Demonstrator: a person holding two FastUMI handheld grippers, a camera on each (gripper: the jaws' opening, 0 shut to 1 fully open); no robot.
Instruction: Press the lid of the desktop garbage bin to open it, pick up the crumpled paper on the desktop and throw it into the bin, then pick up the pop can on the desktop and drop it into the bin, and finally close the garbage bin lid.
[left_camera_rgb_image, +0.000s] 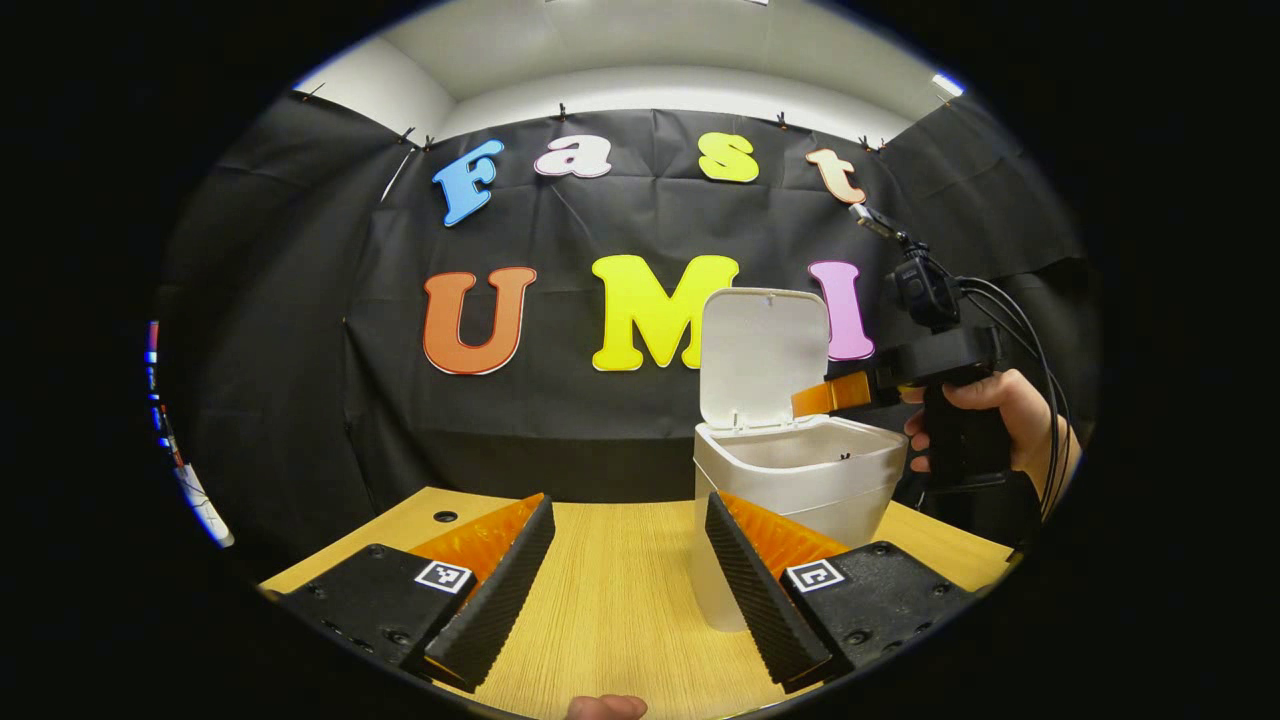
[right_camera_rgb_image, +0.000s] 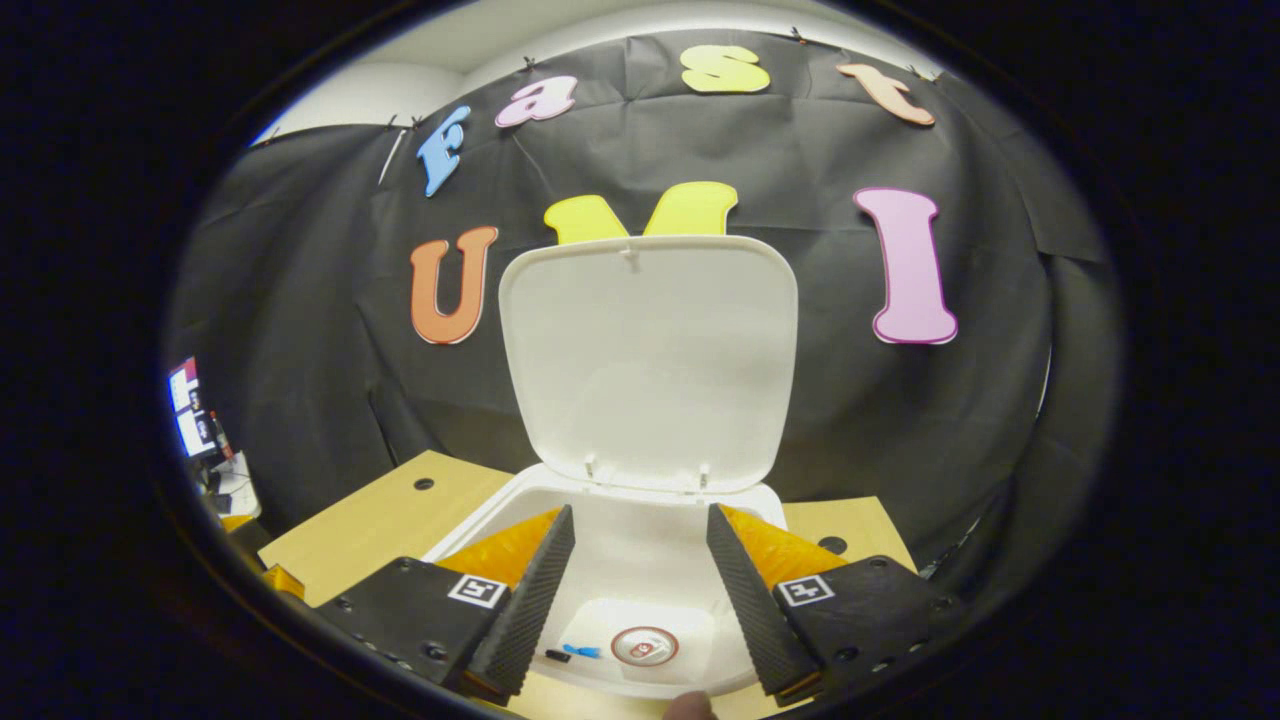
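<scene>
The right gripper (right_camera_rgb_image: 632, 590) hung wide open and empty above the garbage bin (right_camera_rgb_image: 640, 560), the pop can (right_camera_rgb_image: 645, 646) lying inside, apparently just released. The lid (right_camera_rgb_image: 650, 365) stood upright. The left gripper (left_camera_rgb_image: 630, 585), open and empty, waited over the table's (left_camera_rgb_image: 620, 600) near edge.

Illumination is even and moderately bright, sourced overhead: a ceiling light (left_camera_rgb_image: 945, 84) glares at 1 o'clock in the left gripper view. The lid (right_camera_rgb_image: 648, 365) reads near-white without clipping. Shadows on the table (left_camera_rgb_image: 620, 590) are soft. Fisheye distortion bends edges strongly; focus remains sharp centrally, softening toward the rim.
</scene>
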